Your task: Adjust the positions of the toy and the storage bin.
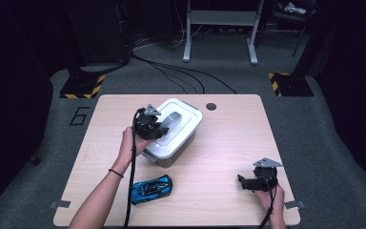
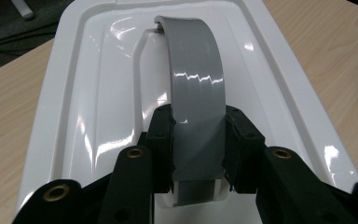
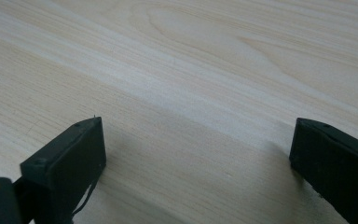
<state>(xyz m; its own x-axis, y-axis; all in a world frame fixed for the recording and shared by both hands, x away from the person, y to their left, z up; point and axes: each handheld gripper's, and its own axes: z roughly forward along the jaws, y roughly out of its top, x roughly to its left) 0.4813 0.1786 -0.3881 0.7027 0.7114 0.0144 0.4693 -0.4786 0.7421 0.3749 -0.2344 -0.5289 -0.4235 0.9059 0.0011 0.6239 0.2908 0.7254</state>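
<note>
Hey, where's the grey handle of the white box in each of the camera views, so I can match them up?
High view: the grey handle lies on the white lid, left of centre, with the left gripper on it.
Left gripper view: it runs up the middle, clamped between the black fingers.
Right gripper view: not in it; there the right gripper stands open over the wooden table.
Shared landmark: the wooden table.

glossy white plastic lid [image 2: 98, 93] with a smooth grey handle [image 2: 196, 93] – pale matt wood-grain table [image 3: 191, 60] – shiny blue toy car [image 1: 151, 189].
</note>
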